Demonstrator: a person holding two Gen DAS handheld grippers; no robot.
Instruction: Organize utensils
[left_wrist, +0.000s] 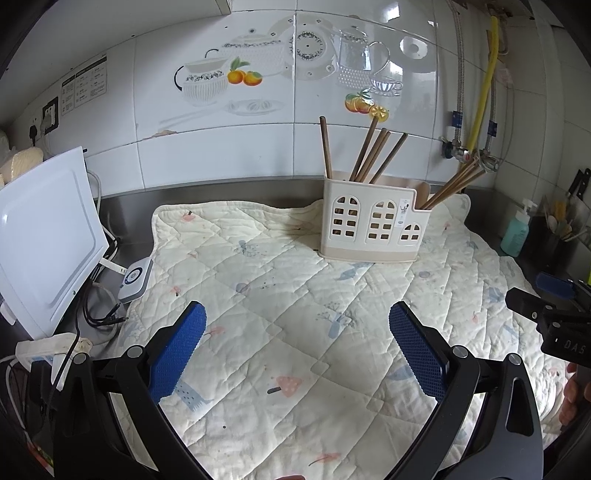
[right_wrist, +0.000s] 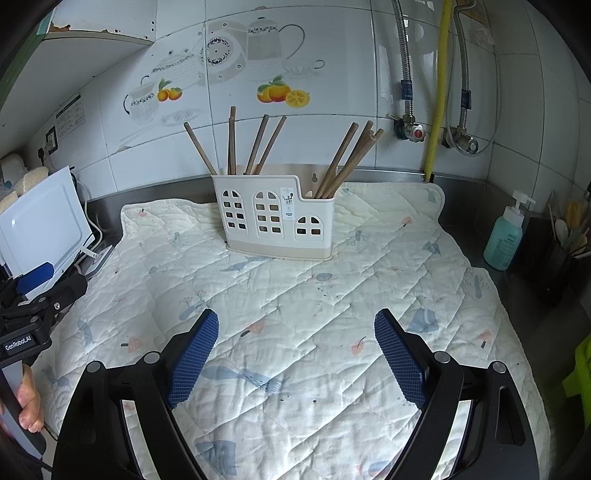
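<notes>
Backdrop: white tiled wall (right_wrist: 332, 122) printed with teapots and oranges, behind our steel desk (right_wrist: 491, 206).
Surface: quilted mat (right_wrist: 295, 295) covers most of the desk; we see it bare from the holder to our grippers.
Holder: cream holder (right_wrist: 277, 218) stands upright near the mat's far edge, chopsticks (right_wrist: 343, 162) leaning in both its compartments.
Writing: "GenRobot.AI" on one gripper body, "DAS" on the other.
Left gripper (left_wrist: 295, 343): spread wide, empty.
Right gripper (right_wrist: 295, 350): spread wide, empty.
Edges: soap bottle (right_wrist: 506, 236) right, white appliance (right_wrist: 40, 221) left.

Both grippers, left gripper (left_wrist: 297, 347) and right gripper (right_wrist: 295, 354), hold fingers spread, empty.
</notes>
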